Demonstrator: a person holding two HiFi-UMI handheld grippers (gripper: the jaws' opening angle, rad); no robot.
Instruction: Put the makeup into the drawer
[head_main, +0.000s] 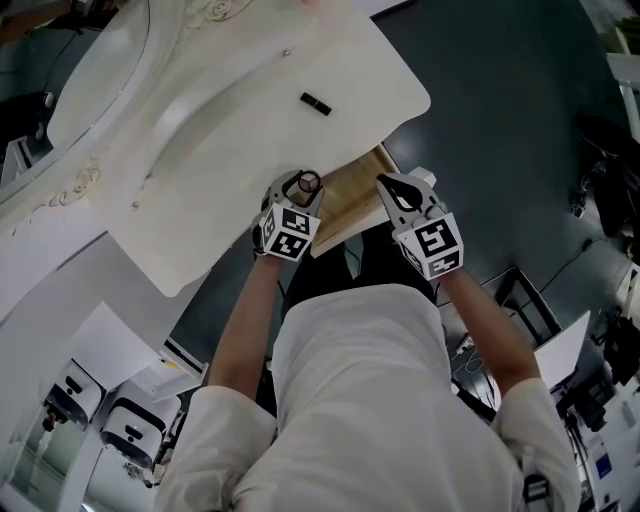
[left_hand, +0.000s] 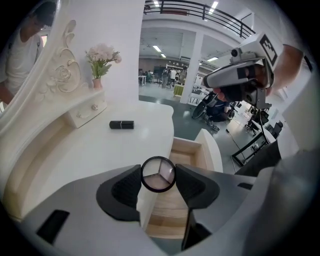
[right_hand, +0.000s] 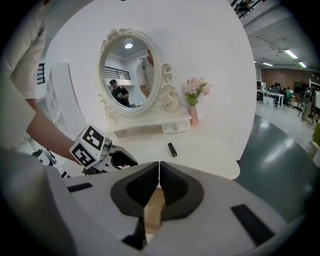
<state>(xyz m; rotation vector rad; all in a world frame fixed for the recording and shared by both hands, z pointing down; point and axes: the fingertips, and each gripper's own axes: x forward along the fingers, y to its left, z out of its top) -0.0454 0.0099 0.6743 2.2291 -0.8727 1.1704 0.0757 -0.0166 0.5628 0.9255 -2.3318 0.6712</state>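
A round compact (left_hand: 158, 174) with a clear lid sits between the pads of my left gripper (left_hand: 158, 176), which is shut on it. In the head view the left gripper (head_main: 303, 186) holds the compact (head_main: 309, 183) above the left edge of the open drawer (head_main: 352, 203), whose wooden bottom (left_hand: 167, 212) shows below the jaws. My right gripper (head_main: 386, 184) hangs over the drawer's right side, by its white front (head_main: 423, 176). Its jaws (right_hand: 159, 172) are shut with nothing between them. A black lipstick (head_main: 315, 103) lies on the white vanity top (head_main: 240, 120).
At the back of the vanity stand an oval mirror (right_hand: 129, 72) in an ornate frame, a small shelf drawer (right_hand: 175, 127) and a vase of pink flowers (right_hand: 194, 102). The dark floor (head_main: 500, 120) lies to the right of the table, with equipment (head_main: 610, 190) at the far right.
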